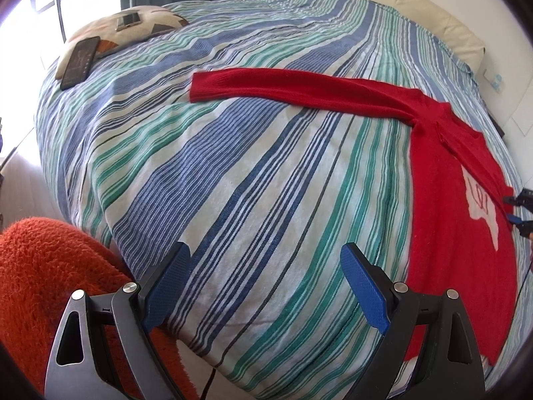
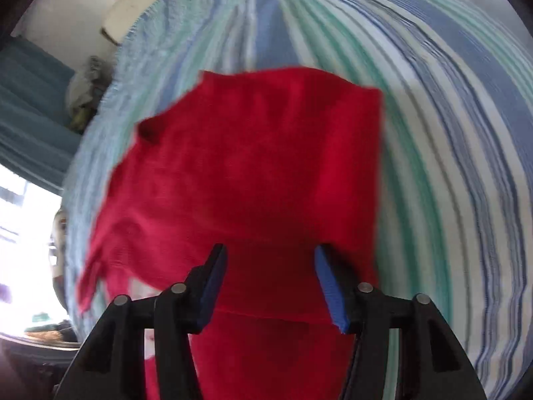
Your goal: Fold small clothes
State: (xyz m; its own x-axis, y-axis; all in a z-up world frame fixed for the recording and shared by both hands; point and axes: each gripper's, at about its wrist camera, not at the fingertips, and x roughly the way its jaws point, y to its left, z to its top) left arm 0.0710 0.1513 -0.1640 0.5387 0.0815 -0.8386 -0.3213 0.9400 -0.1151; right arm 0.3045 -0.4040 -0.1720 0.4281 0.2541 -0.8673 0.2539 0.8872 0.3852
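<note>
- Left hand-held gripper (image 1: 266,286): jaws stood wide apart, nothing between pads, hovering over bare striped bedspread (image 1: 233,166) near the bed's edge; orange fuzzy blanket (image 1: 50,266) lay just to its left.
- Right hand-held gripper (image 2: 269,283): jaws part-way apart w/ red cloth between/under them; pads didn't look pressed on it, so read as released. View was blurred, so not 100% sure.
- Red sweater (image 1: 466,233) lay flat on the bed, right of the left gripper, white patch showing; one sleeve (image 1: 283,86) stretched out leftward across the stripes, farther back.
- Step, by my guess: folding a side/sleeve in. To do well: pinch the cuff edge only, not the bedspread; lift low, lay it straight across the body, smooth wrinkles.
- Far end: pillow (image 1: 110,36) w/ two phones on it, well apart from sweater.
</note>
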